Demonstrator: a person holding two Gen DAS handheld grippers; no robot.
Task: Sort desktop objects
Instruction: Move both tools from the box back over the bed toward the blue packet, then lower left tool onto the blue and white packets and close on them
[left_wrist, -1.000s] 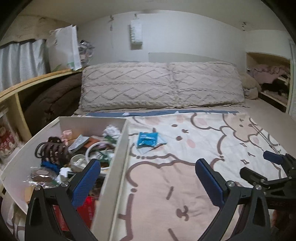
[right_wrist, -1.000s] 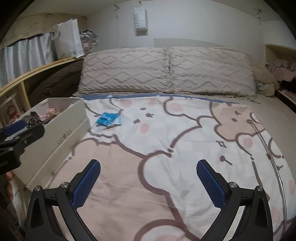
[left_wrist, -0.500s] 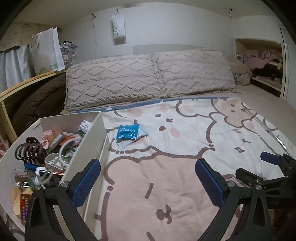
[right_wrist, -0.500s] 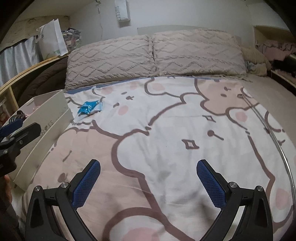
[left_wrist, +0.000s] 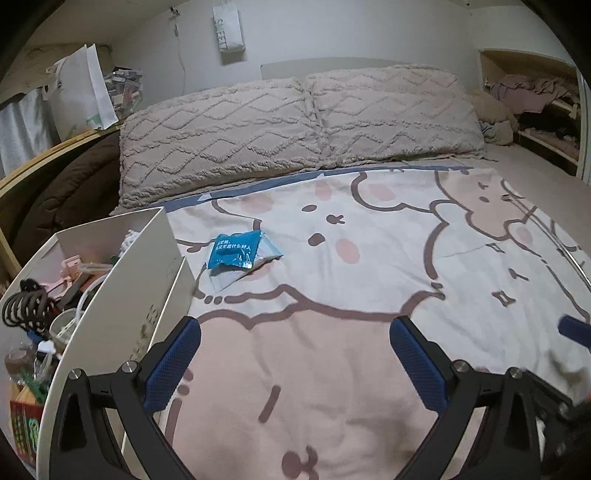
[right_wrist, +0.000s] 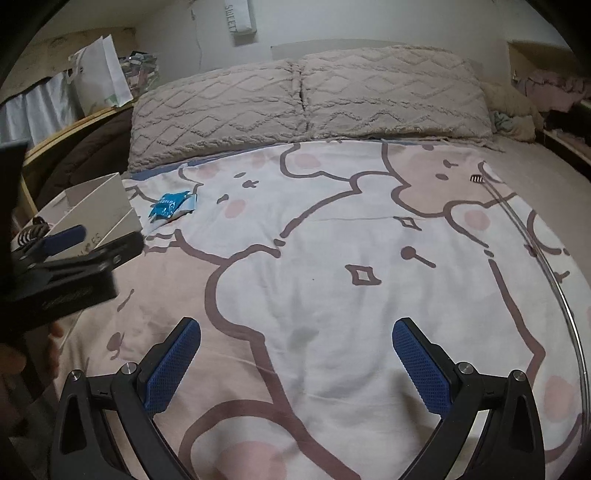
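A blue packet (left_wrist: 232, 253) lies on the cartoon-print bedspread beside a white box (left_wrist: 147, 280) filled with small objects: a dark hair claw (left_wrist: 27, 308), cables, pink items. My left gripper (left_wrist: 295, 354) is open and empty, above the bedspread just right of the box, with the packet ahead and to the left. My right gripper (right_wrist: 295, 354) is open and empty over the middle of the bed. In the right wrist view the packet (right_wrist: 171, 203) and the box (right_wrist: 99, 210) sit far left. A small dark striped object (right_wrist: 476, 178) lies far right.
Two beige textured pillows (left_wrist: 303, 122) line the head of the bed. A wooden ledge with a white paper bag (left_wrist: 81, 96) runs along the left. A brown blanket (left_wrist: 66, 195) is behind the box. A shelf niche with clothes (left_wrist: 532, 99) is at the right.
Both grippers have swung right and forward over the bed. The box has slid toward the left edge of both views and the packet sits closer. Both grippers stay open.
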